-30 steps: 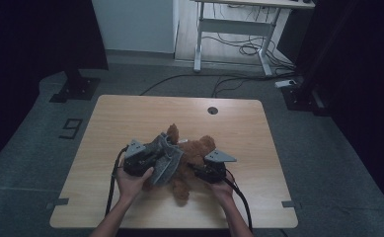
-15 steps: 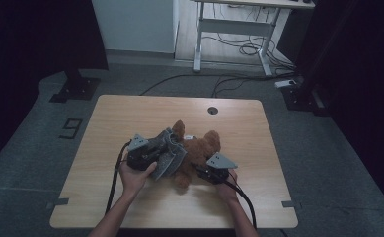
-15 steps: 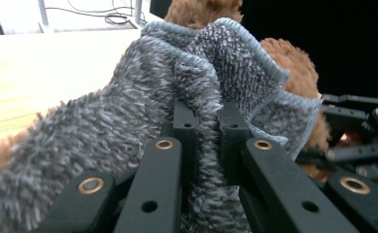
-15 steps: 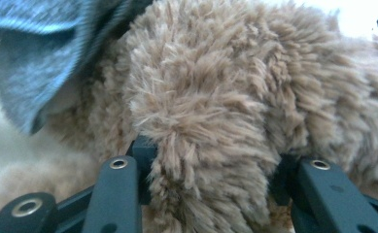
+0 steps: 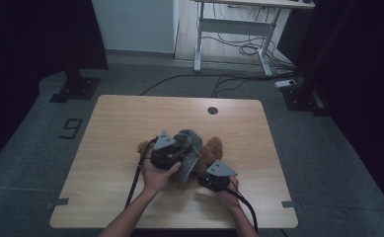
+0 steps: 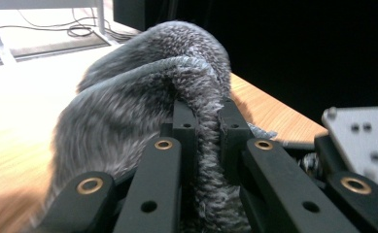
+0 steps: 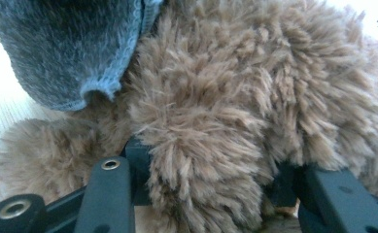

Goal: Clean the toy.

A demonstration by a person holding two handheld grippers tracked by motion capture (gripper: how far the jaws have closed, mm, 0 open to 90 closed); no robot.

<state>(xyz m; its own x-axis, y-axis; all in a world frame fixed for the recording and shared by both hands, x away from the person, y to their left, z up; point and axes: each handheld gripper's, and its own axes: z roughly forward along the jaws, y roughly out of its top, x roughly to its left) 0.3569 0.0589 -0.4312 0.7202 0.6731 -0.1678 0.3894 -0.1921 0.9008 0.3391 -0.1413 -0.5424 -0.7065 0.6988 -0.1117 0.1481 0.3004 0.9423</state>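
Plainly the work centred on a brown plush toy [image 5: 210, 150] lying near the middle of the wooden table [image 5: 130, 118], a little toward the person's side, with a grey knitted garment [image 5: 189, 148] bunched over it. In the right gripper view the toy's shaggy fur [image 7: 254, 87] sat under the stitched hem of the grey cloth [image 7: 65, 53], the hem lying on the fur at the upper left.

The left gripper [image 6: 203, 121] had its jaws pinched together on a fold of the grey garment, the cloth squeezed thin between the pads and ballooning out above them. The right gripper [image 7: 211, 179] straddled a tuft of the toy; its jaws stood apart and had just been opening, with fur between them, and whether the pads still pressed on it could not be made out. In the high view both hands lay close together, the left hand [image 5: 155, 175] at the cloth and the right hand [image 5: 226, 190] at the toy's near side.

Both things looked light, soft and limp. The toy would likely squash and sag rather than hold shape, so a limb or a thick roll of the body seemed the best purchase. The garment would stretch and drag, and a grip on the hem rather than loose pile seemed safest.
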